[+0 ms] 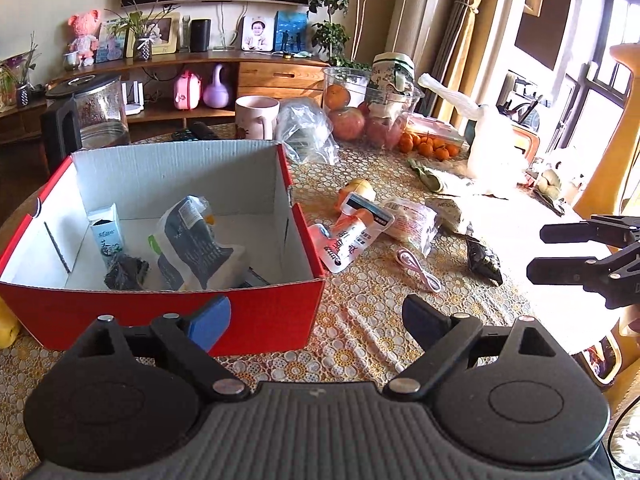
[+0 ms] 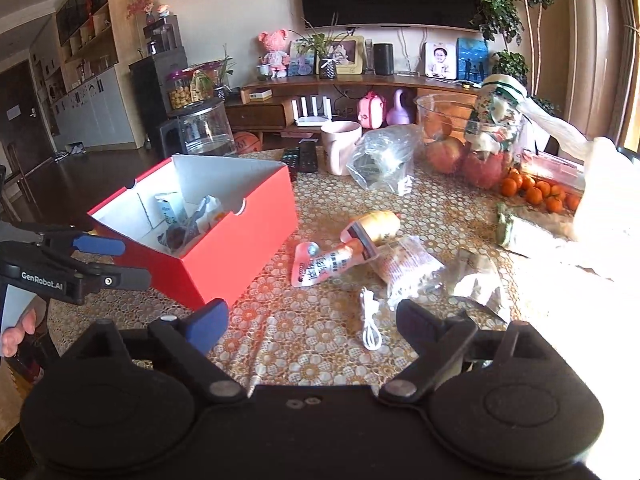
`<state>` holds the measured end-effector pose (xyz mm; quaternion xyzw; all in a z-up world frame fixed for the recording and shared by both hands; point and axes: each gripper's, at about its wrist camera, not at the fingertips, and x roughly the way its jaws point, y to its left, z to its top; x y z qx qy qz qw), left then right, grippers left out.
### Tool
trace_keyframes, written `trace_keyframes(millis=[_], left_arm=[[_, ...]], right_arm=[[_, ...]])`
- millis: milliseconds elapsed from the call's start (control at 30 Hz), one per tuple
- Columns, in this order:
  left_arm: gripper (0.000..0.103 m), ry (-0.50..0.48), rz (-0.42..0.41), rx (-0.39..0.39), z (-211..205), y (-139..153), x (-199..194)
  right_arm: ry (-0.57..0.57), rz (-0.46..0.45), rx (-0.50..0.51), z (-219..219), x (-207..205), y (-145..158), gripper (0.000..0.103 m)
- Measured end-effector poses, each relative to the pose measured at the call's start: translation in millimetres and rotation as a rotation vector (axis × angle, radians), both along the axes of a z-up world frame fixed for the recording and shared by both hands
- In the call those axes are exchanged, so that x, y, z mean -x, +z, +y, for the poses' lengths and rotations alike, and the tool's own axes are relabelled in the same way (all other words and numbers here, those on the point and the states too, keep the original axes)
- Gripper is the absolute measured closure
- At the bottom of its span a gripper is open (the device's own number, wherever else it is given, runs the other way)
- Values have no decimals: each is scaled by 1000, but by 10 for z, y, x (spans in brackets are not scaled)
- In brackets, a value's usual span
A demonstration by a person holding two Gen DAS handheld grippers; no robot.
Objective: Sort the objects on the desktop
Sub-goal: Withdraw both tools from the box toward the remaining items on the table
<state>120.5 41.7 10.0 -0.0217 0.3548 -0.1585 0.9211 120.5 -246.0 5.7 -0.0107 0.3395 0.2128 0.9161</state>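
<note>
A red cardboard box [image 1: 256,312] stands open on the patterned tablecloth, holding a grey-white packet [image 1: 196,240], a small white carton [image 1: 106,236] and a dark packet [image 1: 124,272]. My left gripper [image 1: 318,320] hangs open at the box's near right corner with nothing between its fingers. To the right of the box lie an orange-white pouch [image 1: 348,240], a coiled cable [image 1: 418,268], a clear snack packet [image 1: 412,220] and a dark packet [image 1: 484,260]. My right gripper [image 2: 314,320] is open and empty just short of the cable [image 2: 370,320] and pouch [image 2: 324,262]. The box [image 2: 232,256] is on its left.
At the back of the table are a pink mug [image 1: 256,116], a crumpled plastic bag [image 1: 304,128], a clear fruit bowl [image 1: 360,100], tangerines [image 1: 428,146], a glass kettle [image 1: 92,116] and remotes [image 2: 300,158]. A white bag [image 1: 496,148] sits far right, and the table edge falls away at the right.
</note>
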Motion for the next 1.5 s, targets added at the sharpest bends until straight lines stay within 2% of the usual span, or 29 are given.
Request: trace_keyframes(millis=[233,633,800,900,1067,1333,1500], left_arm=[[0,-69,-46,-4,-353,-18,63],[0,-170,-46,9,-1050,-280,7],[0,-158,-41,28,-1228,-394,-78],[0,-165,-55,-9,-1354,-457,-142],[0,-155,-1,21,-1476,-557,-319],[0,-107,54,4,-1633,-738,-605],[0,-108,34,-30,-1725,-834,-709]], right_arm=[[-102,9,14,-354,35,-125,12],[-215,38,39,-725,-82,-400,12],[-247,55,41,-812,-187,-523,12],[-259,63,35,-852,-250,-593,12],[-258,73,45,-882,-381,-706,12],[-269,100,21,-946,-574,-863,12],[-278,119,11,-958,-664,-962,13]])
